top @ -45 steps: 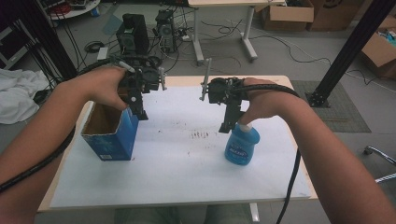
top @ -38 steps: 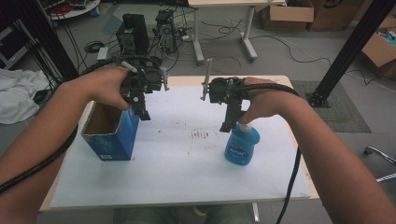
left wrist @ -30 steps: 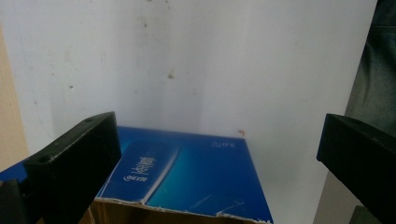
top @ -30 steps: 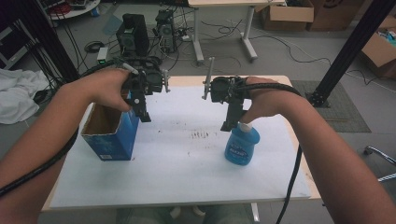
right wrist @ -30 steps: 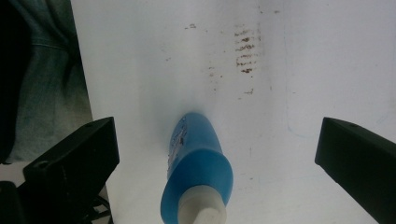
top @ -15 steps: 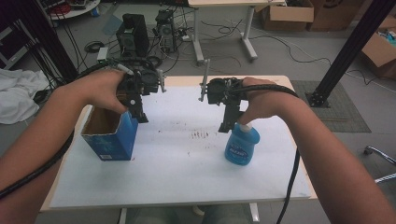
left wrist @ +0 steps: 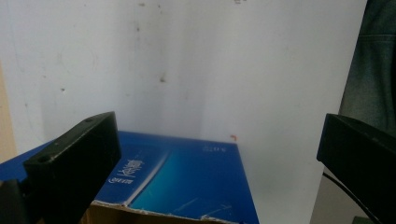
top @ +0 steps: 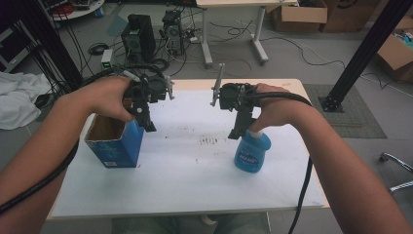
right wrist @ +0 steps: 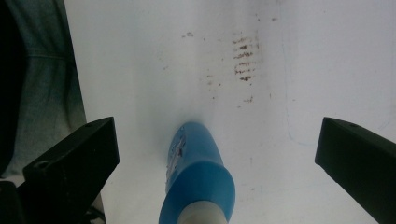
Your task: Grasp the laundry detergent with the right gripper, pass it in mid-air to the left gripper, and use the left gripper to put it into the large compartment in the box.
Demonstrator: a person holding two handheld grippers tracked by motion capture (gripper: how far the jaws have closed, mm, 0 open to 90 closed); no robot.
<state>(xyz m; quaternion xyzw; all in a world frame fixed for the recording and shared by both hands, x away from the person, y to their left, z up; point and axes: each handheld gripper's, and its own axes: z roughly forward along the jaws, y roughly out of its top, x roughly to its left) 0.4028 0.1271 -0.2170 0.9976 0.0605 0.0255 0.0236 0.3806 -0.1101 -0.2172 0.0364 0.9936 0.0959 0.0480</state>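
the blue bottle (top: 252, 153) stands upright on the white bench (top: 195, 185), toward your right side of it, its pale neck pointing up. your right gripper (top: 238, 131) hangs directly over that neck with its jaws spread wide; in the right gripper view the bottle (right wrist: 196, 182) rises between the two jaws with clear space on either side, so nothing is gripped. just left of the bottle a patch of brown smudges (top: 209, 141) marks the bench surface (the same marks (right wrist: 245, 58) show beyond the bottle in the right gripper view).

well apart from the bottle, on your left side of the bench, sits the open-topped blue box (top: 116, 142), its brown cardboard inside showing. your left gripper (top: 147, 126) hovers at the box's right top edge, jaws also wide apart and holding nothing; in the left gripper view the box (left wrist: 187, 177) lies below and between them, its torn rim at the bottom of the view.
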